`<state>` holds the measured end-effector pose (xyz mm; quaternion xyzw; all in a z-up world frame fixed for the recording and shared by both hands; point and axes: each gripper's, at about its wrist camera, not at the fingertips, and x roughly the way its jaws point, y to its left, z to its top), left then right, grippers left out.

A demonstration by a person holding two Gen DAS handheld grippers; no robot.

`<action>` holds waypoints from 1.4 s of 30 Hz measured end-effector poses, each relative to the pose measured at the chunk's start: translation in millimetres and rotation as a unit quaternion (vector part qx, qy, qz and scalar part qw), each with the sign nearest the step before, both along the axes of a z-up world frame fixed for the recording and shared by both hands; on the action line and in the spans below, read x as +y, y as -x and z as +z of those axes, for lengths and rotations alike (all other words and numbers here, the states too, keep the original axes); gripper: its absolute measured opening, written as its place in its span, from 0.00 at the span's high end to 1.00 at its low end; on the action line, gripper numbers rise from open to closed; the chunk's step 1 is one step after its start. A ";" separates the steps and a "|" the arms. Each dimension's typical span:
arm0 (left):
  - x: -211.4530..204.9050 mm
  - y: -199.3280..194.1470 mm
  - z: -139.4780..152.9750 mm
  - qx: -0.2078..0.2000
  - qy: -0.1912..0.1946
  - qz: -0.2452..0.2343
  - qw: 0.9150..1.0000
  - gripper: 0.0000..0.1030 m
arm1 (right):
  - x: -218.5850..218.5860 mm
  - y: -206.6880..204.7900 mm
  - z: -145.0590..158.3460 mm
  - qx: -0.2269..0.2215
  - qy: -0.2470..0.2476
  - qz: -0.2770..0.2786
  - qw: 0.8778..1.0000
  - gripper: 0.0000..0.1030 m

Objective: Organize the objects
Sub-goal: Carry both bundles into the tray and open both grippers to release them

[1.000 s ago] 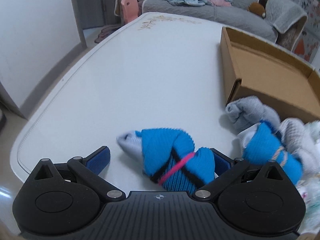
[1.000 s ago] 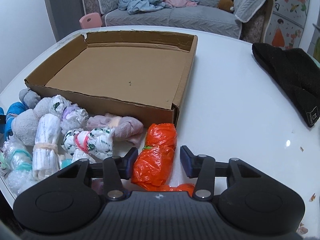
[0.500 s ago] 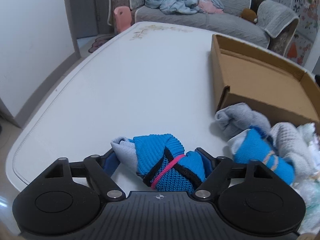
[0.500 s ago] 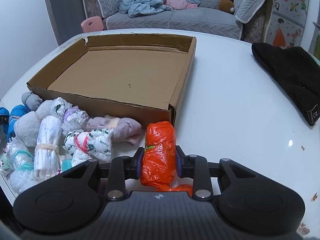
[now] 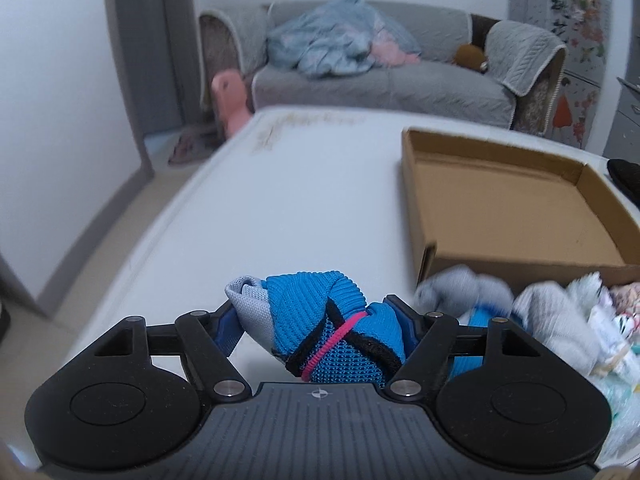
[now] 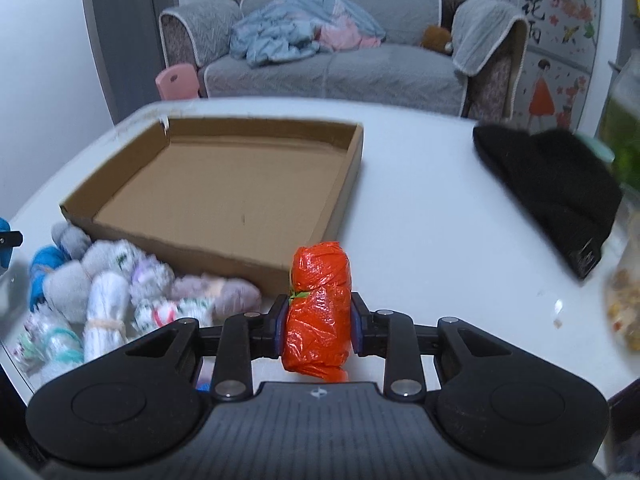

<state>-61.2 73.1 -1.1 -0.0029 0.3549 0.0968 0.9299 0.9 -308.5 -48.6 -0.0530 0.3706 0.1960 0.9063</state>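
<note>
My left gripper (image 5: pixel 316 320) is shut on a blue and grey sock bundle (image 5: pixel 320 328) tied with a pink band, held above the white table (image 5: pixel 280 208). My right gripper (image 6: pixel 318 320) is shut on an orange plastic-bag bundle (image 6: pixel 320 304), lifted off the table (image 6: pixel 432 224). An empty shallow cardboard box (image 6: pixel 224 184) lies ahead of it; in the left wrist view the box (image 5: pixel 508 208) is at the right. A pile of rolled sock and bag bundles (image 6: pixel 104 288) lies before the box's near wall, also seen at lower right in the left wrist view (image 5: pixel 560 320).
A black knit hat (image 6: pixel 552 184) lies on the table at the right. A blurred jar and bag (image 6: pixel 624 240) stand at the far right edge. A grey sofa (image 6: pixel 340 60) with clothes and a pink chair (image 6: pixel 176 80) are beyond the table.
Both grippers closed on their bundles and lifted them off the table; the views rose and tilted toward the sofa.
</note>
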 end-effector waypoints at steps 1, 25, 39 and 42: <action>-2.4 -3.2 5.6 -0.006 -0.005 -0.010 1.000 0.26 | 0.0 -0.5 5.4 -0.005 -0.003 0.002 1.000 0.74; -107.8 -191.2 -11.0 -0.024 -0.141 -0.310 0.940 0.26 | 114.1 -145.6 43.5 0.002 -0.114 0.131 0.985 0.74; -98.3 -243.9 -76.9 0.038 -0.227 -0.357 0.905 0.25 | 174.5 -196.1 -13.7 0.086 -0.068 0.141 0.984 0.74; -96.3 -248.8 -77.0 0.039 -0.232 -0.358 0.903 0.23 | 178.6 -197.7 -20.4 0.095 -0.061 0.138 0.984 0.74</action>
